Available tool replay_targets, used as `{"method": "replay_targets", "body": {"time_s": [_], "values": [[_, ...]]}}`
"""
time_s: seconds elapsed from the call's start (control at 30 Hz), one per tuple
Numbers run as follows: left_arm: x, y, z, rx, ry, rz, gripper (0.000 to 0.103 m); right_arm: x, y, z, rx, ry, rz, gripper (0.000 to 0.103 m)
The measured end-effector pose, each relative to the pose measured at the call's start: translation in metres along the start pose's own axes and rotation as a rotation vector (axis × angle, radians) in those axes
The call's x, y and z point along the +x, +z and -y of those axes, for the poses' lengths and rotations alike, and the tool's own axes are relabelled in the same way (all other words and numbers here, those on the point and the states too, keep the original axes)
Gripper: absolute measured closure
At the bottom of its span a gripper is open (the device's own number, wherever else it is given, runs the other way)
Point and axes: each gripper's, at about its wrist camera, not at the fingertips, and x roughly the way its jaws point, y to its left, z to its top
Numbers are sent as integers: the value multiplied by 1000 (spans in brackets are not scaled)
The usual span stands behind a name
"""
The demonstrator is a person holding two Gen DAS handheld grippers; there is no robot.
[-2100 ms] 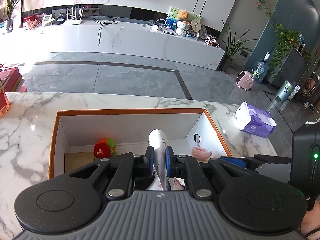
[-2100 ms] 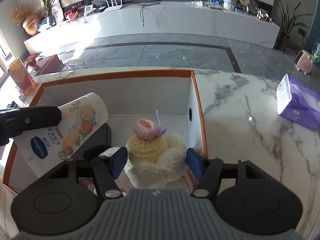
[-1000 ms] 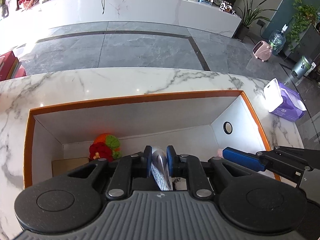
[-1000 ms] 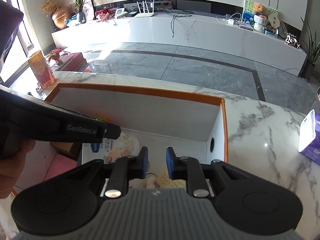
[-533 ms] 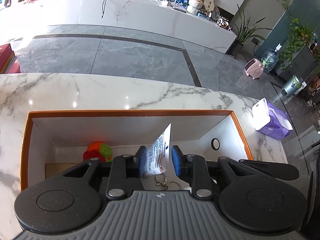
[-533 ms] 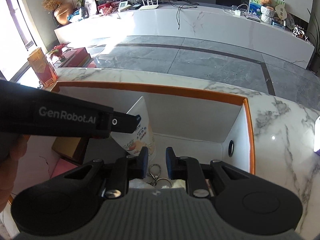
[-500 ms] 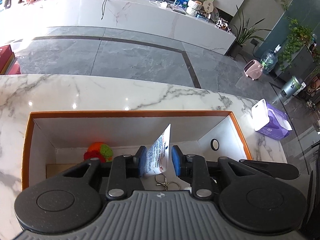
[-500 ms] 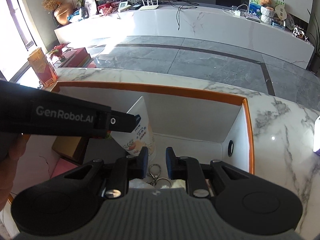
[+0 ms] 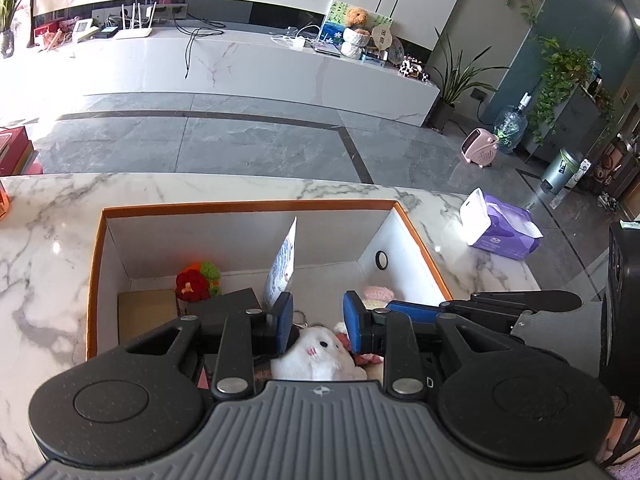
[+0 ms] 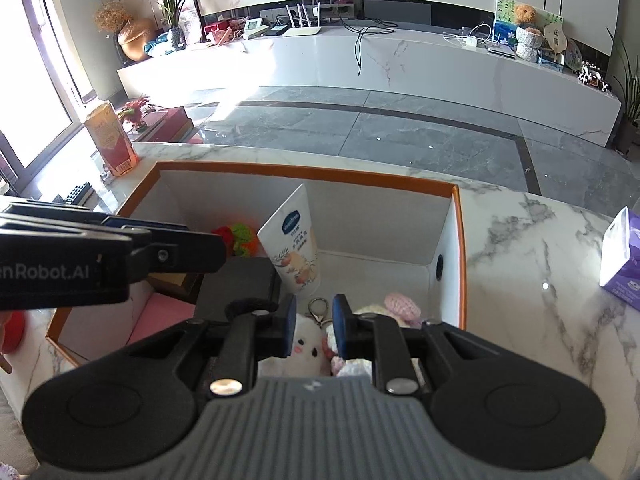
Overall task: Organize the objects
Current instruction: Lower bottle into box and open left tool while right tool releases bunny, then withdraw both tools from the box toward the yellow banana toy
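An orange-rimmed white box (image 9: 240, 205) sits on the marble counter. A white lotion tube (image 9: 285, 260) stands tilted inside it, cap down, just beyond my left gripper's left pad. My left gripper (image 9: 317, 316) hovers open over the box with nothing between its pads. Below it lies a white plush bunny (image 9: 320, 354) with a key clasp. My right gripper (image 10: 314, 322) is shut and empty above the same bunny (image 10: 306, 344). The tube (image 10: 294, 248) stands free ahead of it. A pink crocheted cake (image 10: 402, 306) lies at the box's right.
Also in the box are a red, orange and green crochet ball (image 9: 198, 280), a black box (image 10: 240, 284) and a brown carton (image 9: 144, 312). A purple tissue pack (image 9: 500, 228) lies on the counter to the right. An orange carton (image 10: 110, 140) stands at the far left.
My left gripper has opened, let go of the tube and drawn up and back. The tube now stands by itself in the box. My right gripper stays shut.
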Motion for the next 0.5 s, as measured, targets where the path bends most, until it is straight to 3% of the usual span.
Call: {"method": "replay_targets", "body": {"time_s": [0.3,0.5], "values": [[-47,-45,25,52,-37,56,72,-70,-44,-11,5,2,128,77],[-55,-82,33,27,-63,25,71,-102,-87,-9,26,-16,129,75]]}}
